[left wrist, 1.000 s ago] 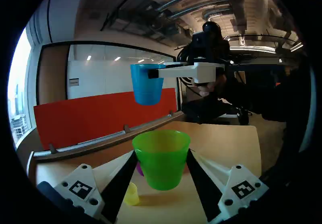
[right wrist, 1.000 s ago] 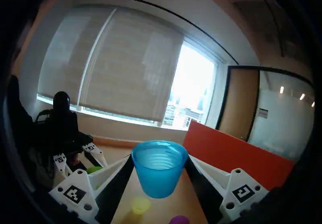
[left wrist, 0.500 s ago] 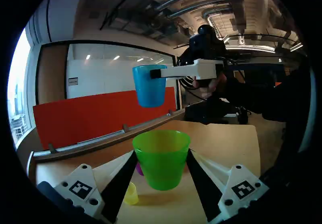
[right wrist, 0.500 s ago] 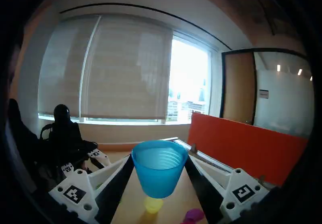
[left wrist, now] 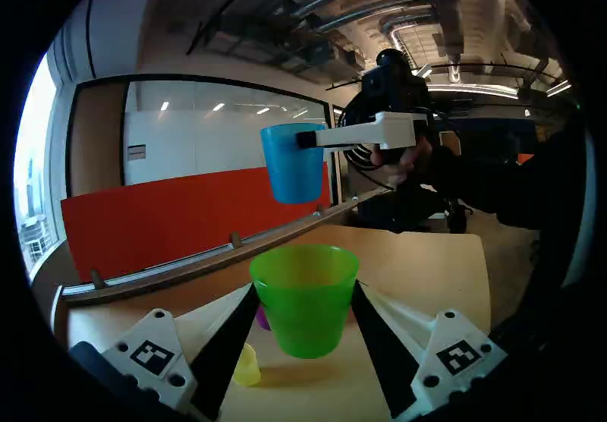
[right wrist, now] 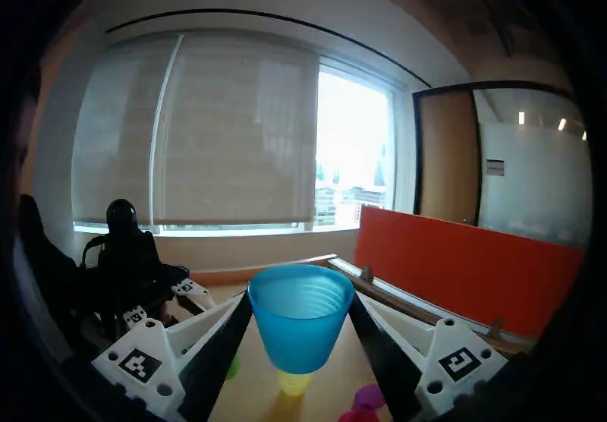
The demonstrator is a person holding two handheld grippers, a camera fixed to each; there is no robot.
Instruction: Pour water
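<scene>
- Left gripper (left wrist: 304,289): both fingers clamped on the sides of the green cup (left wrist: 305,319).
- Green cup: upright, mouth up, long axis vertical, held over the wooden table (left wrist: 429,259).
- Right gripper (right wrist: 300,299): both fingers clamped on the blue cup (right wrist: 301,335).
- Blue cup: mouth up, long axis near vertical. In the left gripper view it hangs higher than the green cup and beyond it, well apart, in front of the red partition (left wrist: 144,221).
- A hand (left wrist: 400,156) grips the right gripper's handle.
- Can't tell what either cup contains.
- On the table under the cups: a small yellow cup (left wrist: 246,365) and a purple item (left wrist: 262,319), partly hidden.
</scene>
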